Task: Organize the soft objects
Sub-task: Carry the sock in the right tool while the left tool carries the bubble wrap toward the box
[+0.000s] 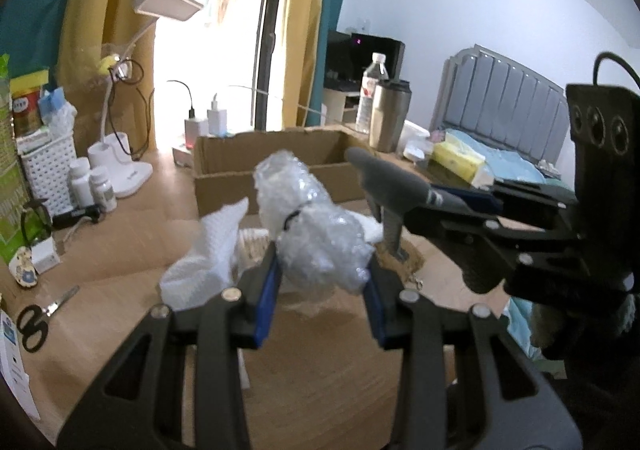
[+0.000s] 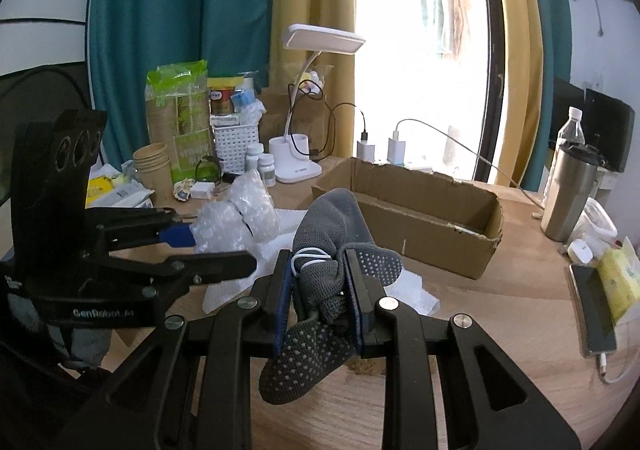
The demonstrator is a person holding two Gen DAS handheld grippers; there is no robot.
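Left wrist view: left tool (image 1: 324,270) clamps a bubble-wrap bundle (image 1: 312,222) above the bench (image 1: 120,250); right tool (image 2: 318,298) grips a grey slipper (image 2: 340,246) – carry both level over the far cardboard box (image 2: 412,214), lowering before letting go.

Black left gripper (image 1: 322,282), blue pads, silver screws, right gripper (image 2: 318,286) alike

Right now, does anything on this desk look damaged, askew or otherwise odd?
Only the open cardboard box: its top rim is torn and ragged and a front corner looks crushed. The left gripper holds a bubble wrap bundle, the right gripper grey socks, both clear of the desk.
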